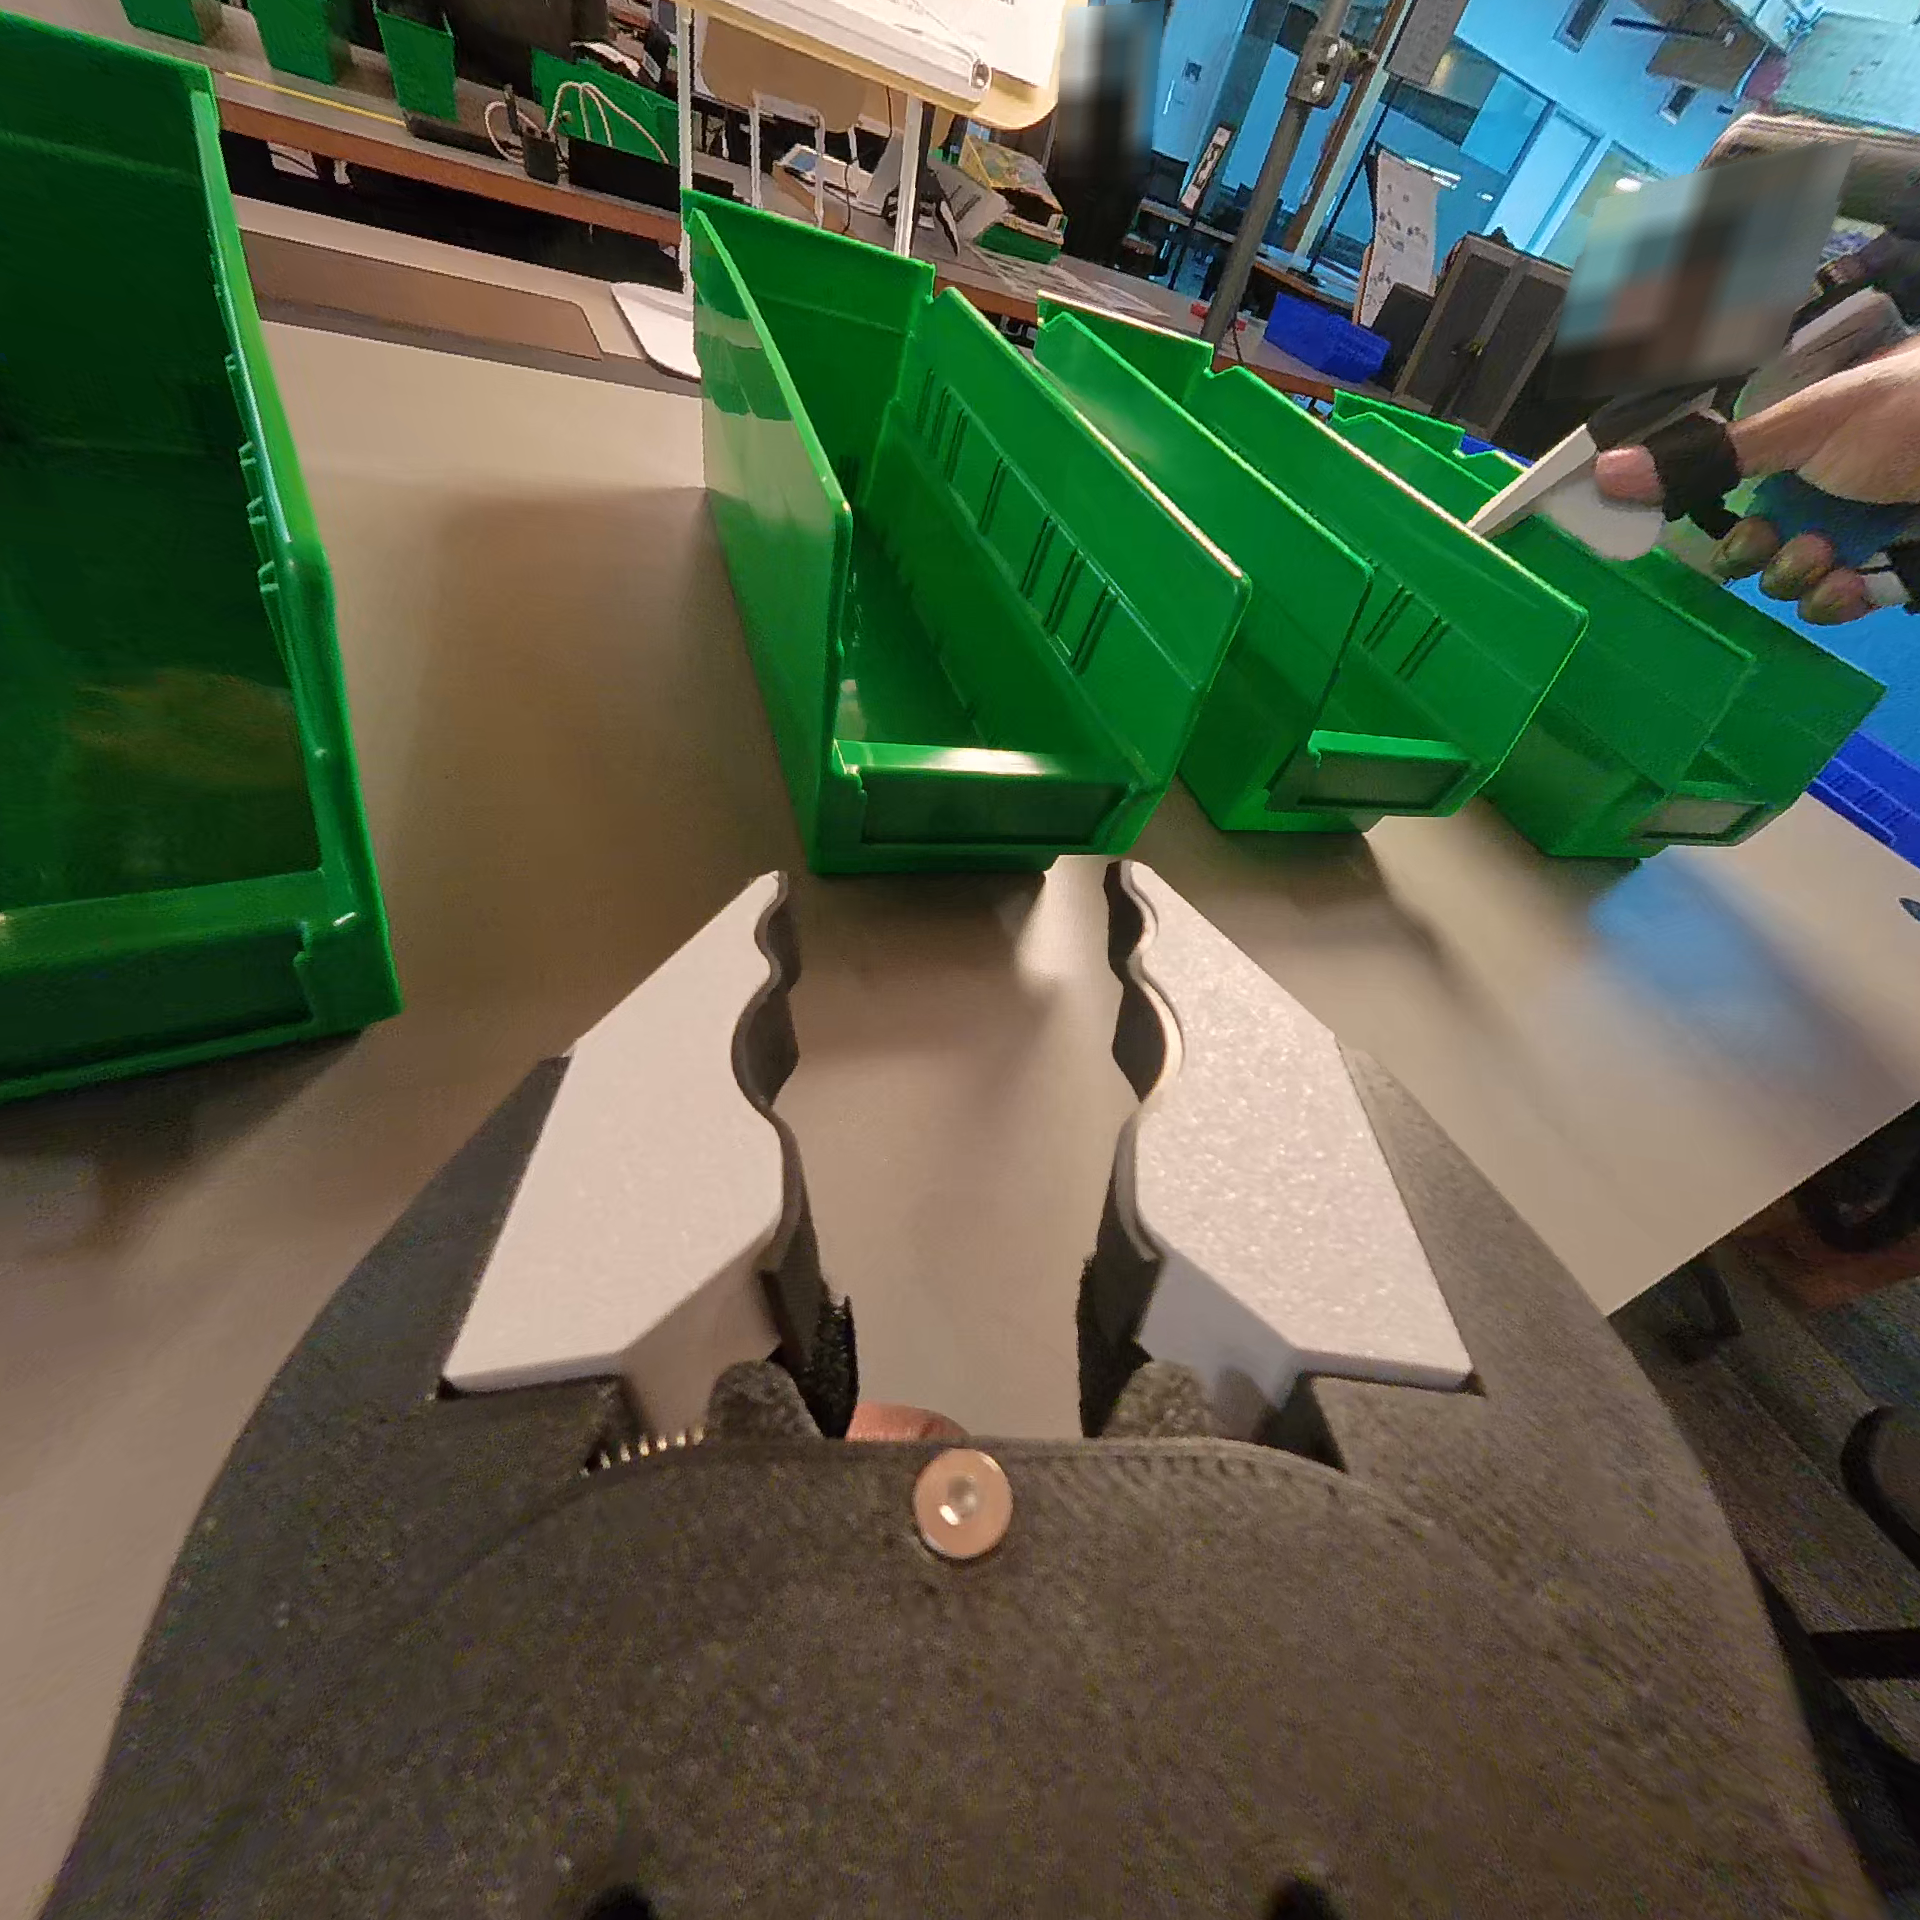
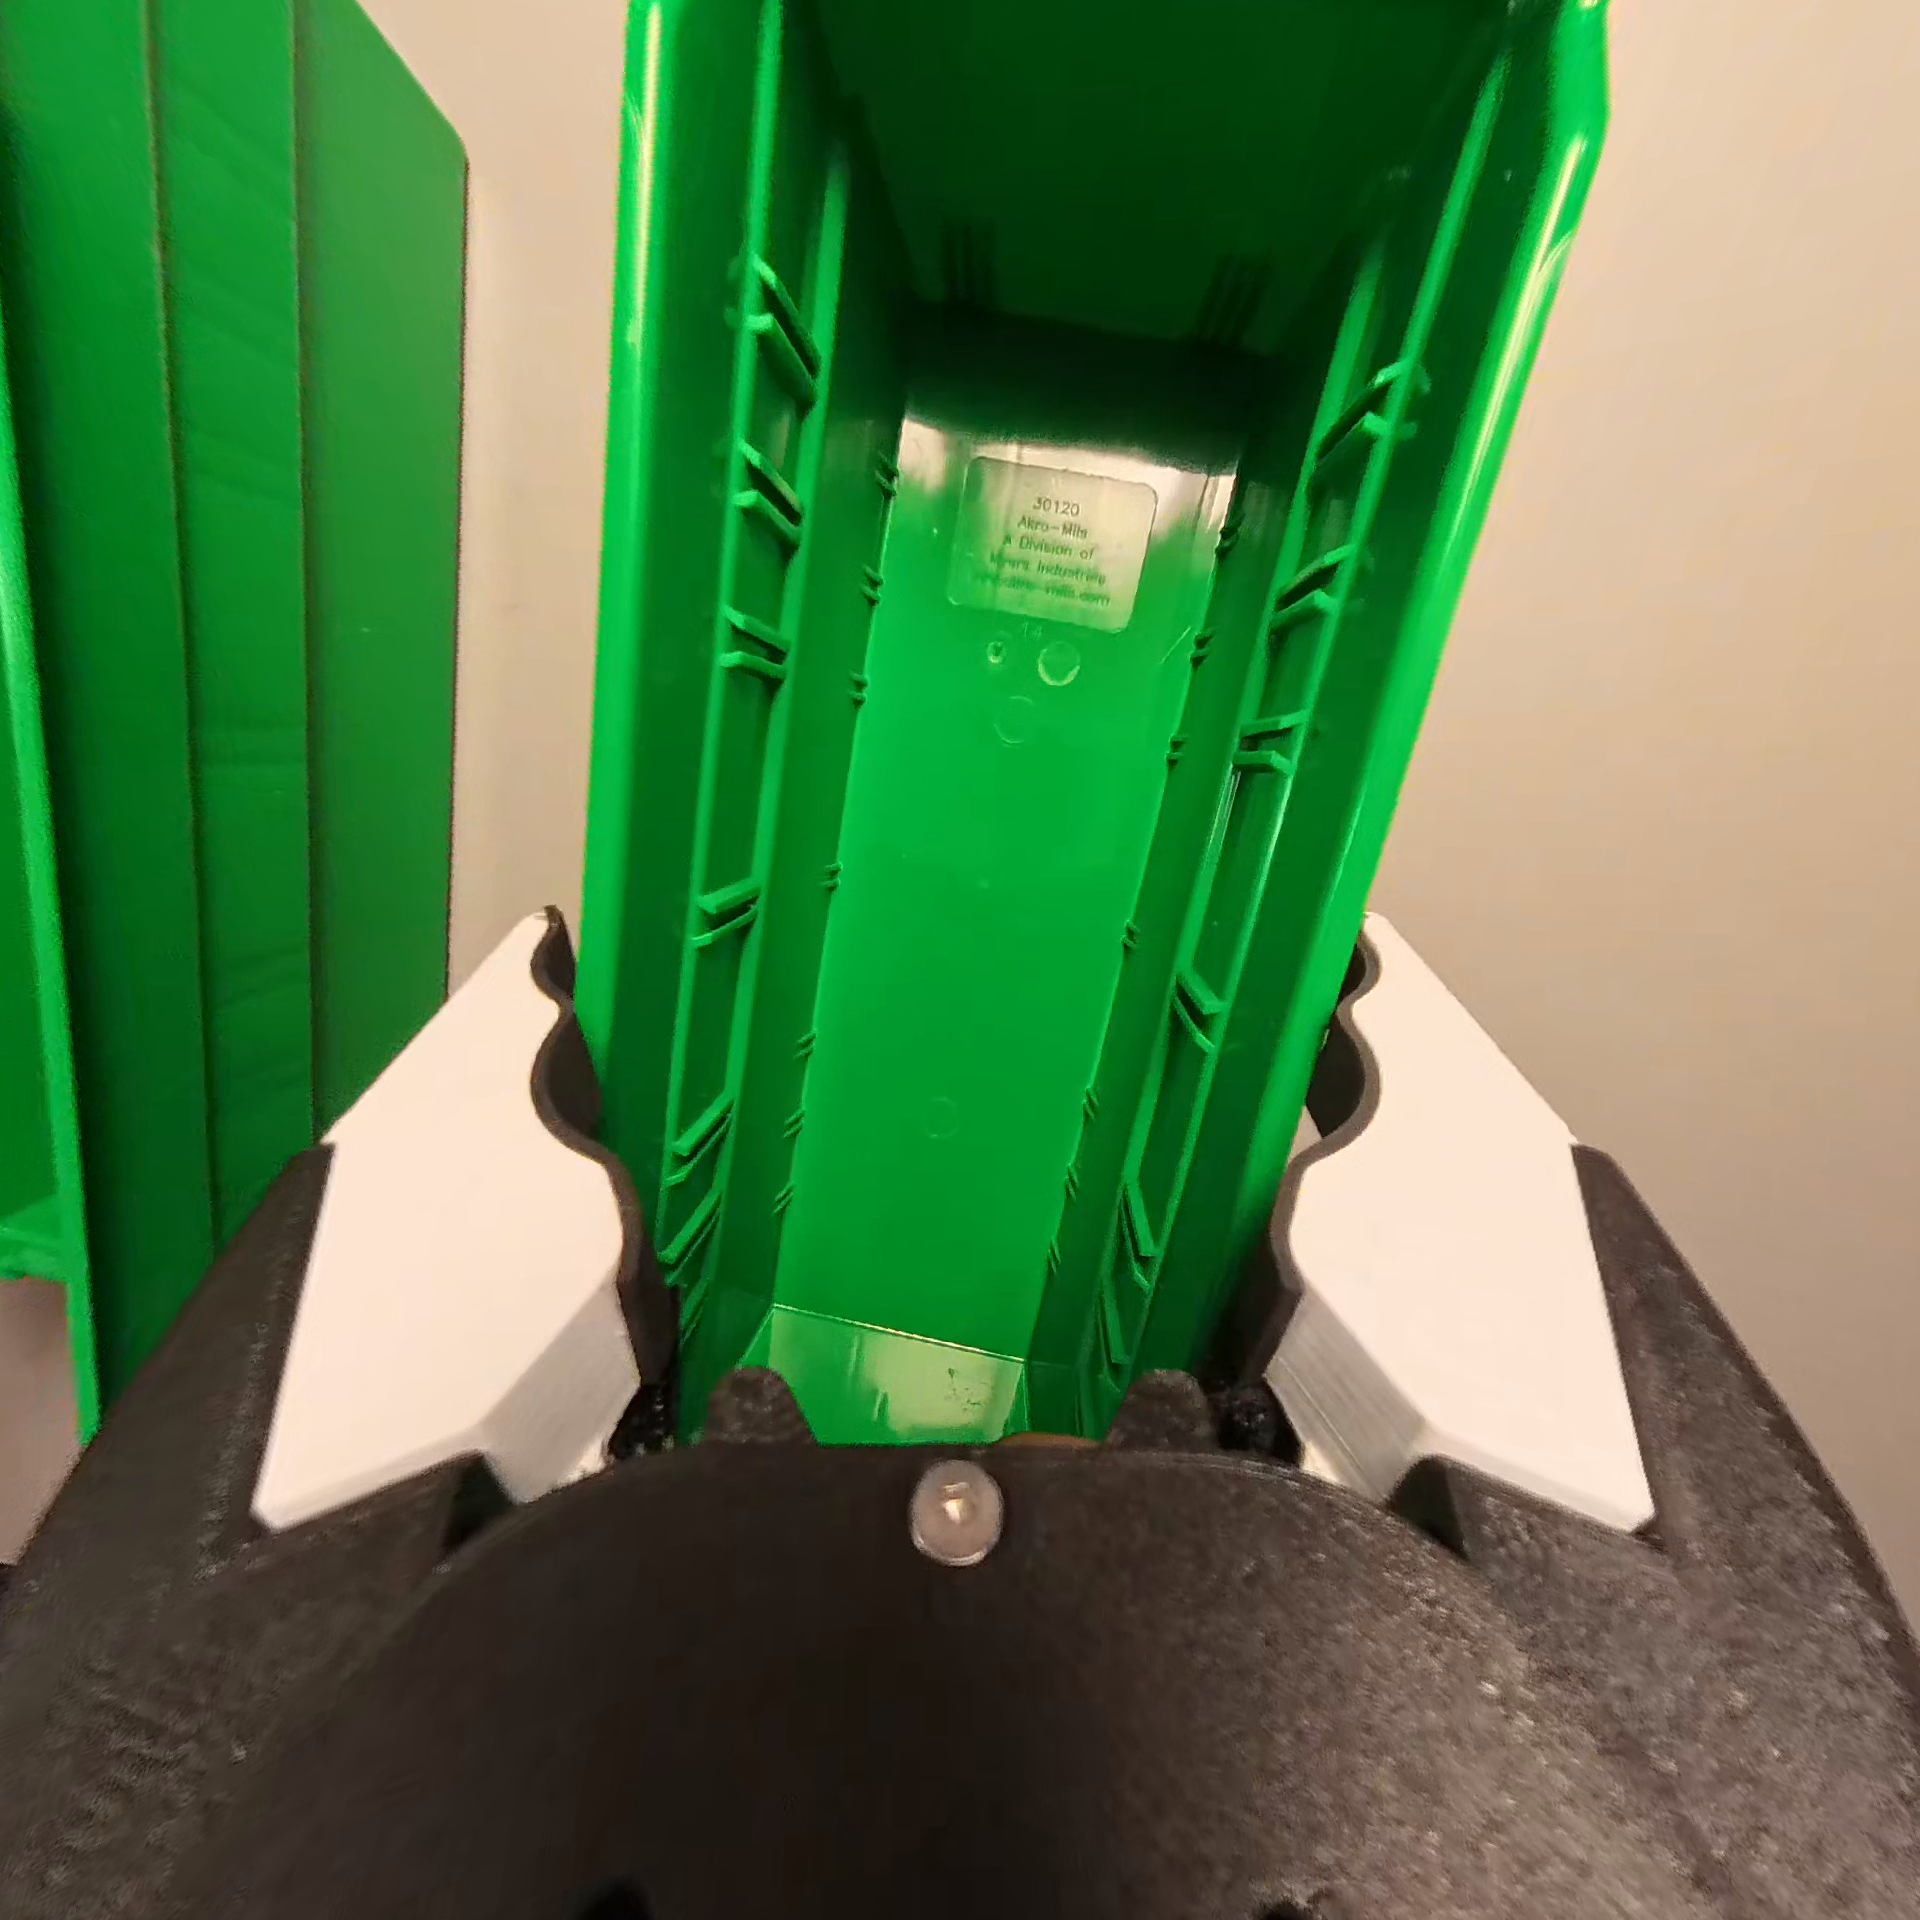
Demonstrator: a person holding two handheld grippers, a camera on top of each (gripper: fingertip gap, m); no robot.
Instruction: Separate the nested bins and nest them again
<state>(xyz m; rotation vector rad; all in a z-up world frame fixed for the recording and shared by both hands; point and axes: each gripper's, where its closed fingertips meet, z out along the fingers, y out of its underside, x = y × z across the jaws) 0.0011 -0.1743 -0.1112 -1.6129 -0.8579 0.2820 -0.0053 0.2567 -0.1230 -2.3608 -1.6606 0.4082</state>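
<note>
Several narrow green bins stand side by side on the table in the left wrist view. My left gripper (image 1: 945, 878) is open and empty, low over the table just in front of the nearest narrow bin (image 1: 997, 665). My right gripper (image 2: 956, 925) straddles a narrow green bin (image 2: 1018, 831) from above, with both dark pads (image 2: 571, 1049) against its outer side walls. In the left wrist view the right gripper (image 1: 1558, 499) shows far right in a gloved hand, over the rightmost bin (image 1: 1662, 686).
A larger green bin (image 1: 156, 623) stands at the left on the grey table (image 1: 520, 623). Another green bin's wall (image 2: 260, 623) is left of the gripped one. Blue bins (image 1: 1870, 790) sit at the table's right edge. Benches and clutter lie behind.
</note>
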